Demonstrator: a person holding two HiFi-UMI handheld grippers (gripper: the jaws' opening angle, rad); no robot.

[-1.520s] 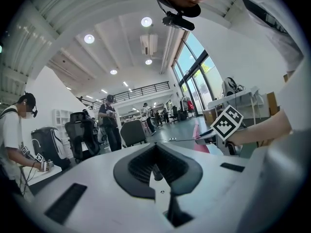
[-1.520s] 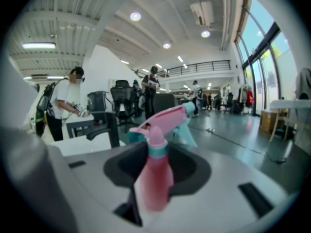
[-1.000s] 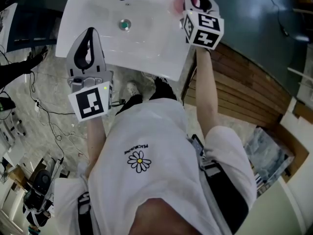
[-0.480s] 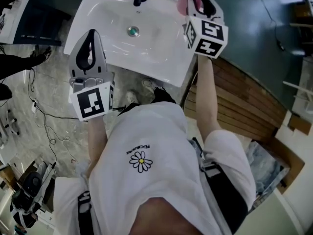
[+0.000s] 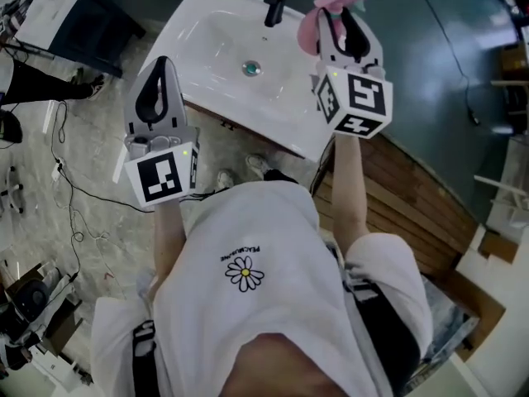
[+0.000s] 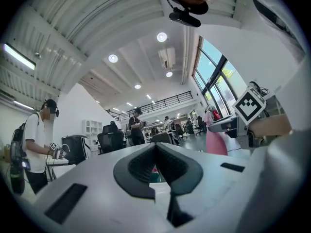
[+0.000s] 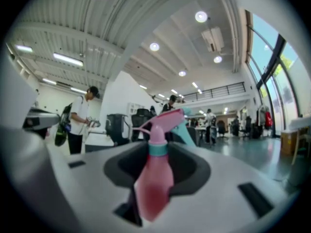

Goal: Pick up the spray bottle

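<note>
Pink spray bottle [image 7: 154, 183] clamped in the part-open right tool [image 5: 340, 23]; left tool [image 5: 159, 69] closed, holding nothing

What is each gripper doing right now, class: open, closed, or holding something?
Left gripper: closed, nothing between its jaws.
Right gripper: closed on the pink spray bottle.

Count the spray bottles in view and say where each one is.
1. The pink spray bottle is gripped in the jaws of the right gripper, by the far right corner of the white sink. No other shows, though the person's body hides some floor.
</note>
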